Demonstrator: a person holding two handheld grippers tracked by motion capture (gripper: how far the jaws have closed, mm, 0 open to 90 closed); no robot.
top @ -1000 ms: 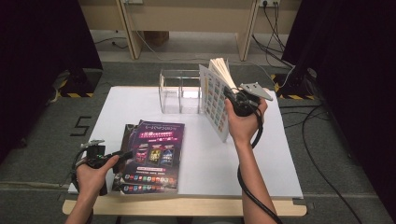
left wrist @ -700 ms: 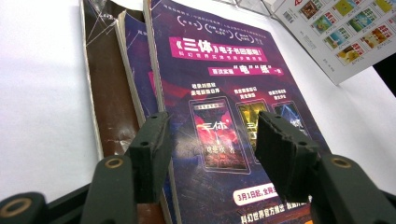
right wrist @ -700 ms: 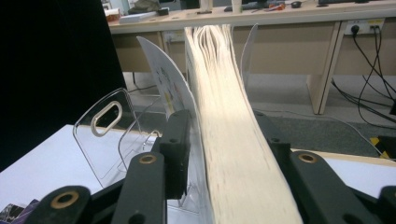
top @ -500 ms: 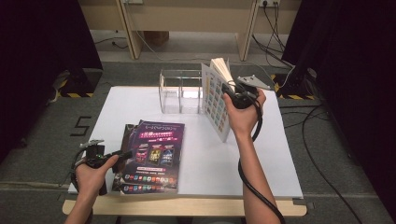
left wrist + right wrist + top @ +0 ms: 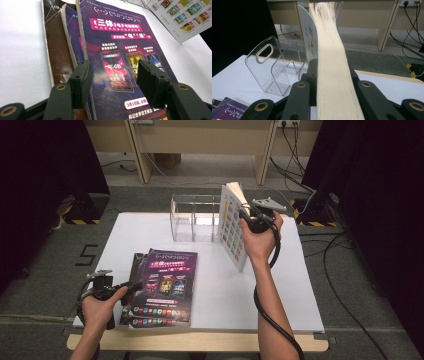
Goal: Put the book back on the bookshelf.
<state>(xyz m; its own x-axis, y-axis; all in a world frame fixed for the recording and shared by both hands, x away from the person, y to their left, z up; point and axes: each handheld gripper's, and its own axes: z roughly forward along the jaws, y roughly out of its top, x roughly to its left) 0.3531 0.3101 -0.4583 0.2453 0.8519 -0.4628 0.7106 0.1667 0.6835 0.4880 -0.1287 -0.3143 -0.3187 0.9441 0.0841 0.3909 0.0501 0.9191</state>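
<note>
- High view: right gripper (image 5: pixel 248 215) clamped on upright book (image 5: pixel 234 227), clear rack (image 5: pixel 195 217) just to its left; jaws just closing.
- Left gripper view: left gripper (image 5: pixel 112 80) open above magazine stack (image 5: pixel 120 62), gripping nothing.
- Right gripper view: page edges (image 5: pixel 332 75) pinched, rack (image 5: pixel 274 72) ahead-left.

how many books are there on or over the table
4: one upright book clamped in the right gripper beside the clear rack, three stacked flat by the left gripper: purple book, second, brown.

The held book (image 5: pixel 234 227) has a white cover with a grid of small multicoloured pictures and cream page edges. The top magazine (image 5: pixel 166 285) is dark purple with pink banners. The rack (image 5: pixel 195 217) is clear, the bench (image 5: pixel 280 285) white, the tongs (image 5: pixel 332 72) black.
</note>
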